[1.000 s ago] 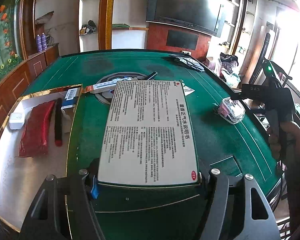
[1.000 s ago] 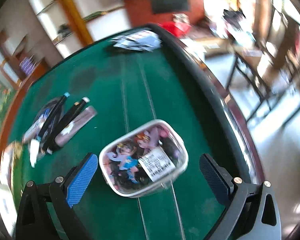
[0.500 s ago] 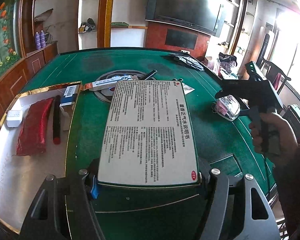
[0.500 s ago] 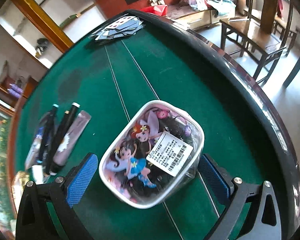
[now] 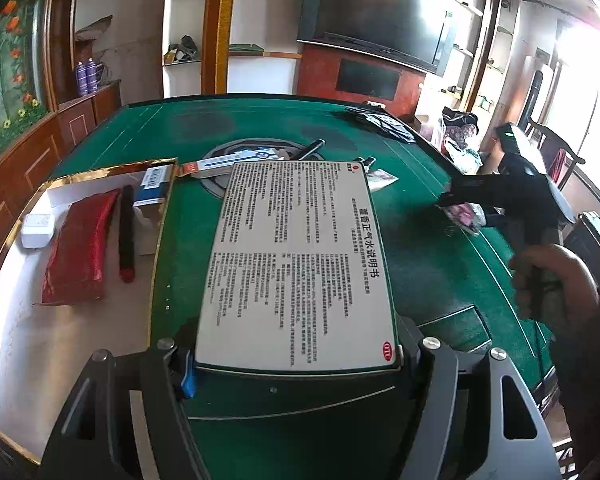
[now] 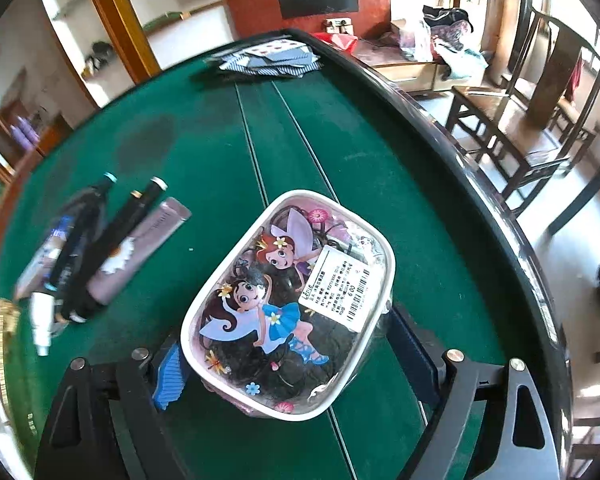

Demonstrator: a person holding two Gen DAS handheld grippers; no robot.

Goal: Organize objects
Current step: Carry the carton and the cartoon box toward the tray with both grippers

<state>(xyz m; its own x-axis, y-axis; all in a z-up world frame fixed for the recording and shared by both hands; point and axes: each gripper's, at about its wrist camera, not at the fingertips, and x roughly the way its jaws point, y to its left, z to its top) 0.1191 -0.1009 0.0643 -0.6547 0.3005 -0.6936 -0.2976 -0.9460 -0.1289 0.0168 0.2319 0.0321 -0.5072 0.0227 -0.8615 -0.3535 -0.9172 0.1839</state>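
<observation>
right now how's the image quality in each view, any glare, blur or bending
Left wrist view: window glare blows out the top right corner; the printed leaflet is sharp; the green table rim bows from the fisheye. Right wrist view: the fairy-print box is crisp, the pens at left are smeared, sunlit floor looks washed out.

green felt table point(image 6: 228, 152): a cartoon-lidded box point(image 6: 288, 300) near its right edge, pens point(image 6: 100, 248) to the left, cards point(image 6: 272, 58) at the far rim, a gold-edged tray point(image 5: 28, 320).
</observation>
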